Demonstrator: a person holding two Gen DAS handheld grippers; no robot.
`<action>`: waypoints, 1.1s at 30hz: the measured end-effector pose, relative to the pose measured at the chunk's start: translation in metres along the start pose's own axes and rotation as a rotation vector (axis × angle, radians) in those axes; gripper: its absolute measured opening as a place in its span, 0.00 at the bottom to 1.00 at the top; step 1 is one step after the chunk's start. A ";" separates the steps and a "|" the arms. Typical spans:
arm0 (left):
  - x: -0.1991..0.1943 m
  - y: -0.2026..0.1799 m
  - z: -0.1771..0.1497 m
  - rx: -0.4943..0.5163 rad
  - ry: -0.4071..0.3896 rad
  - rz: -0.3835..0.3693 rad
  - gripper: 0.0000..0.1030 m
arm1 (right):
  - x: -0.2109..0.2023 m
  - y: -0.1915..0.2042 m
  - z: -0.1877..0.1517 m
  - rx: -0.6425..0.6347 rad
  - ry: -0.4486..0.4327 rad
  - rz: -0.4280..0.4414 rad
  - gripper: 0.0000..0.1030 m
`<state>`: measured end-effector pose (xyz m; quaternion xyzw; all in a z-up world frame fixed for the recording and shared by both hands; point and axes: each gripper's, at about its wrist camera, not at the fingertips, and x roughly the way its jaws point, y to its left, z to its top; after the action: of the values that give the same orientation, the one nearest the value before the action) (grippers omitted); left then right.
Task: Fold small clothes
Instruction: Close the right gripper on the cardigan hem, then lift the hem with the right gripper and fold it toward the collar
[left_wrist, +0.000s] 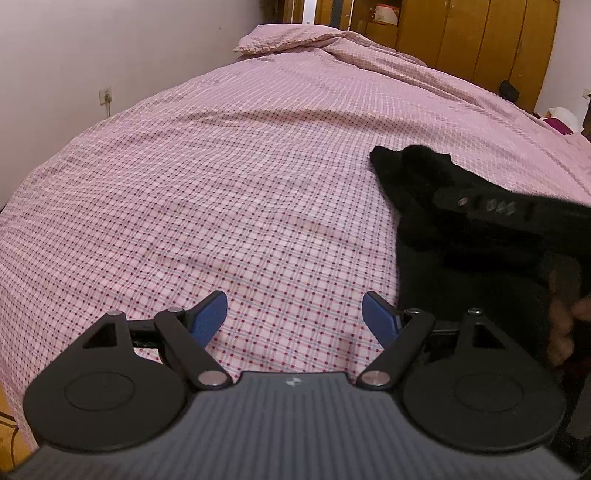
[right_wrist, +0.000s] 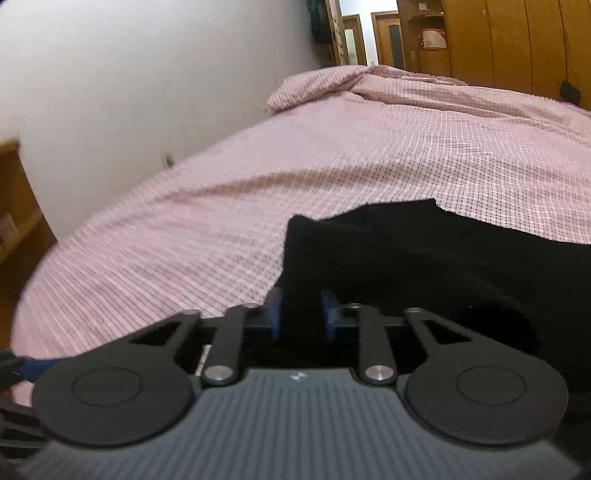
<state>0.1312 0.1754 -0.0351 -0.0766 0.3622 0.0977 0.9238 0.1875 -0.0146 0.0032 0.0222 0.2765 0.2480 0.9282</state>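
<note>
- Left gripper (left_wrist: 294, 317), black linkage arms with blue pads, is sitting nearest the lens in the left wrist view; its fingers are standing spread wide, nothing between them, only bedding showing in the gap.
- It is hovering over the pink checked fabric bedspread (left_wrist: 221, 184) with small red dots, which is covering the whole bed.
- Small black fabric garment (left_wrist: 413, 184) is lying on the bedspread at 2 o'clock from the left gripper, apart from its pads.
- Right gripper's black body (left_wrist: 491, 210) is crossing over that garment, coming in from 3 o'clock; a blurred hand (left_wrist: 565, 314) is showing at the right edge.
- Right gripper (right_wrist: 301, 314) in its own view: blue pads are drawn close, pinching a near fold of the black garment (right_wrist: 424, 251) between them.
- Garment is spreading from the pads toward 1–3 o'clock, flat on the bedspread (right_wrist: 184, 240).
- Pink checked pillow (left_wrist: 288, 37) is resting at 12 o'clock, far end of the bed.
- Brown wooden wardrobe (left_wrist: 472, 33) is standing at 1 o'clock behind the bed.
</note>
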 end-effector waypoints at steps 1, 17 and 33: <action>0.000 -0.002 0.000 0.002 0.000 -0.004 0.81 | -0.006 -0.002 0.002 -0.005 -0.021 -0.007 0.12; -0.004 -0.031 0.004 0.045 -0.022 -0.049 0.81 | -0.135 -0.107 -0.001 0.231 -0.250 -0.210 0.10; 0.010 -0.059 0.005 0.100 0.006 -0.042 0.81 | -0.154 -0.219 -0.069 0.524 -0.178 -0.454 0.12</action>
<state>0.1557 0.1203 -0.0345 -0.0383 0.3677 0.0598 0.9272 0.1381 -0.2860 -0.0176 0.2188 0.2468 -0.0468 0.9429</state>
